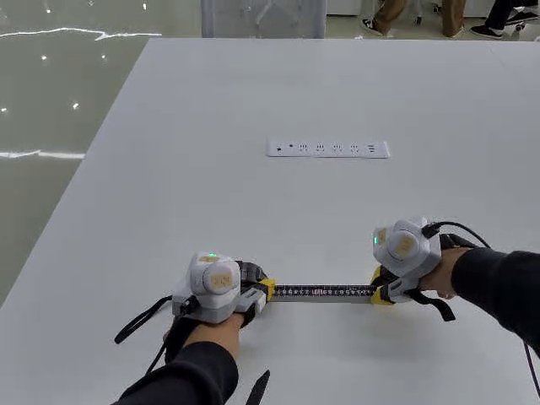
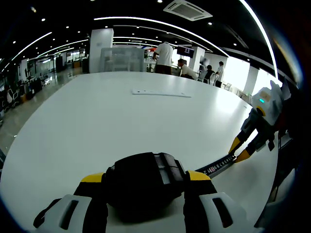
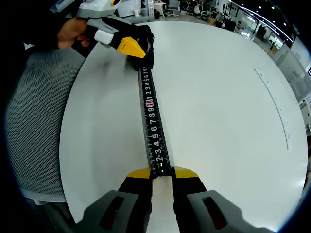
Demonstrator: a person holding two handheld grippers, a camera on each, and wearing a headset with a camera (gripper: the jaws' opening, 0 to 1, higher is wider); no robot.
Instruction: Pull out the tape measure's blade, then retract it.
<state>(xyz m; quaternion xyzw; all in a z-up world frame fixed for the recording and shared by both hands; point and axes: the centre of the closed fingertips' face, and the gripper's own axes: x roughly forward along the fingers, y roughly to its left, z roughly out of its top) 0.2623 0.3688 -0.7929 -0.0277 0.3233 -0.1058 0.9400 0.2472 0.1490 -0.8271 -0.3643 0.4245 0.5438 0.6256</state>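
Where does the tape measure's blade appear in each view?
Head view: blade low centre, lying level.
Left gripper view: blade lower right, slanting up from the case.
Right gripper view: blade centre, running up from the bottom.
Shared landmark: the white power strip.

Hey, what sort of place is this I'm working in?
Likely an open-plan office: a big white table with a power strip, a ceiling air vent, and people gathered beyond it.

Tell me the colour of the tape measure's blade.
The blade is black with white numerals; right gripper view.
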